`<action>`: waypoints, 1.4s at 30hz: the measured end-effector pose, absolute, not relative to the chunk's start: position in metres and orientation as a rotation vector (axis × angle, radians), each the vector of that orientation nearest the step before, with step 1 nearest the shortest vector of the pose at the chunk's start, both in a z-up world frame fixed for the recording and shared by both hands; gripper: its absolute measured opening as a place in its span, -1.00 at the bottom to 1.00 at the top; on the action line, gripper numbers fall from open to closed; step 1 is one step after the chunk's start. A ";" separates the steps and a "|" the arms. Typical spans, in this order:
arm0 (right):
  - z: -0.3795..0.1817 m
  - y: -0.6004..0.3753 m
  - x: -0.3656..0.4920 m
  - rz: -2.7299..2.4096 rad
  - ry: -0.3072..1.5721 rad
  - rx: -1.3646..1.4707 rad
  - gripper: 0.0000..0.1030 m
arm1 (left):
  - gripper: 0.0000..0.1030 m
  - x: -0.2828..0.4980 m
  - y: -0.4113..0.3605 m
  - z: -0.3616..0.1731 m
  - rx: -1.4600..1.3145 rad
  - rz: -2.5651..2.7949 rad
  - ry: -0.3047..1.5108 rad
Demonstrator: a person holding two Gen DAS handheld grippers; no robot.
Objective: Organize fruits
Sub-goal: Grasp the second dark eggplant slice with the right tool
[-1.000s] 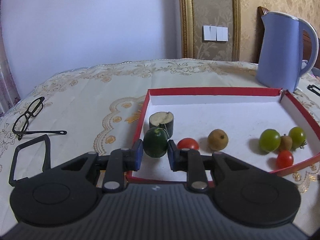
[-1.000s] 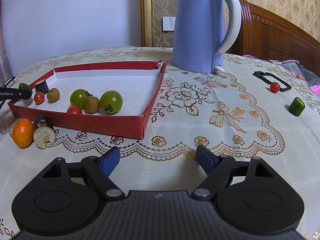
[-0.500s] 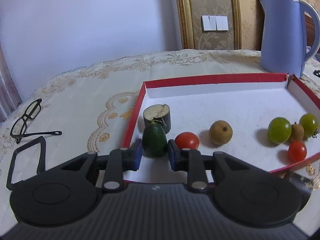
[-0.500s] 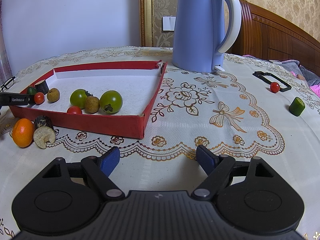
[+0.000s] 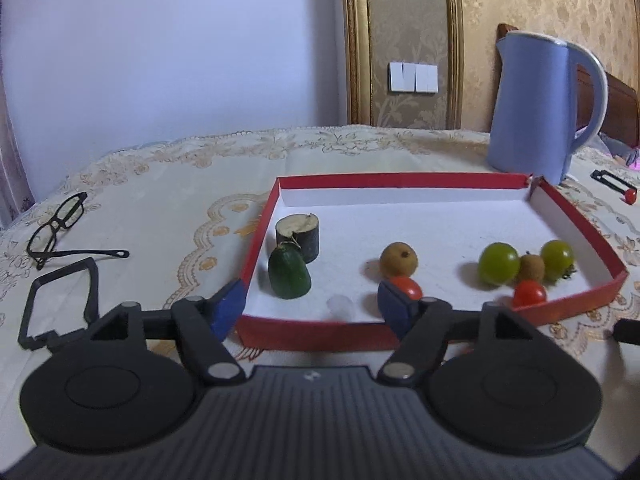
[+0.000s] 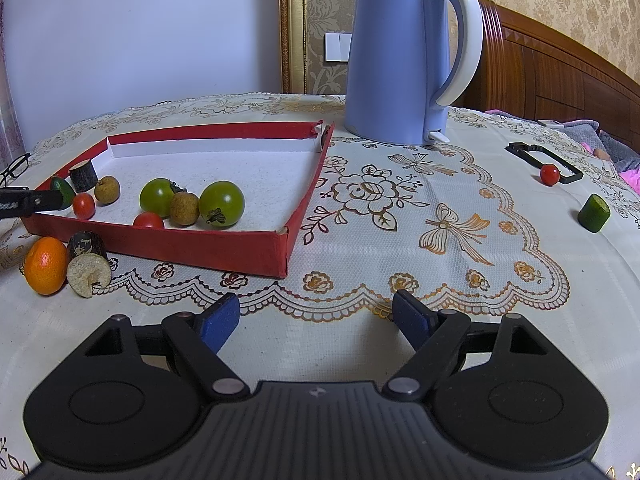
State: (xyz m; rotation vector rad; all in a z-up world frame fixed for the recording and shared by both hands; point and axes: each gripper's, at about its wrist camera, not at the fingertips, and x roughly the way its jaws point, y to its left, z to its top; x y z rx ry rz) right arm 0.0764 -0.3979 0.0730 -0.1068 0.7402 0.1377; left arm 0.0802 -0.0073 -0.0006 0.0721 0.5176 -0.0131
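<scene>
A red-walled tray (image 5: pixel 320 334) (image 6: pixel 200 246) holds a dark green cucumber end (image 5: pixel 289 274), a dark cut stub (image 5: pixel 298 232), two red cherry tomatoes (image 5: pixel 406 286), two green tomatoes (image 5: pixel 499 263) and two brown longans (image 5: pixel 398 260). My left gripper (image 5: pixel 310 308) is open at the tray's near wall, with the cucumber end standing free just beyond it. My right gripper (image 6: pixel 316 320) is open and empty over the tablecloth. An orange (image 6: pixel 45 265) and a cut stub (image 6: pixel 88 270) lie outside the tray. A red tomato (image 6: pixel 549 174) and a green cucumber piece (image 6: pixel 594 213) lie far right.
A blue kettle (image 6: pixel 396 60) stands behind the tray's far right corner. Black glasses (image 5: pixel 56 226) and a black frame (image 5: pixel 60 304) lie left of the tray. Another black frame (image 6: pixel 544 160) lies by the far-right tomato. A wooden headboard rises beyond the table.
My left gripper has opened and let go of the cucumber end, which now stands in the tray by the dark stub. The left gripper has drawn back. The right gripper has not moved.
</scene>
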 end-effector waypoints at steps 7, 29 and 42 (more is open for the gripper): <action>0.073 -0.398 0.077 0.137 0.740 -0.107 0.62 | 0.88 0.064 -0.002 -0.006 0.137 0.120 0.485; 0.074 -0.401 0.068 0.154 0.726 -0.043 1.00 | 1.00 0.083 0.025 -0.028 -0.012 0.037 0.670; 0.085 -0.332 0.045 0.283 0.642 -0.126 0.19 | 1.00 0.083 0.025 -0.028 -0.012 0.037 0.670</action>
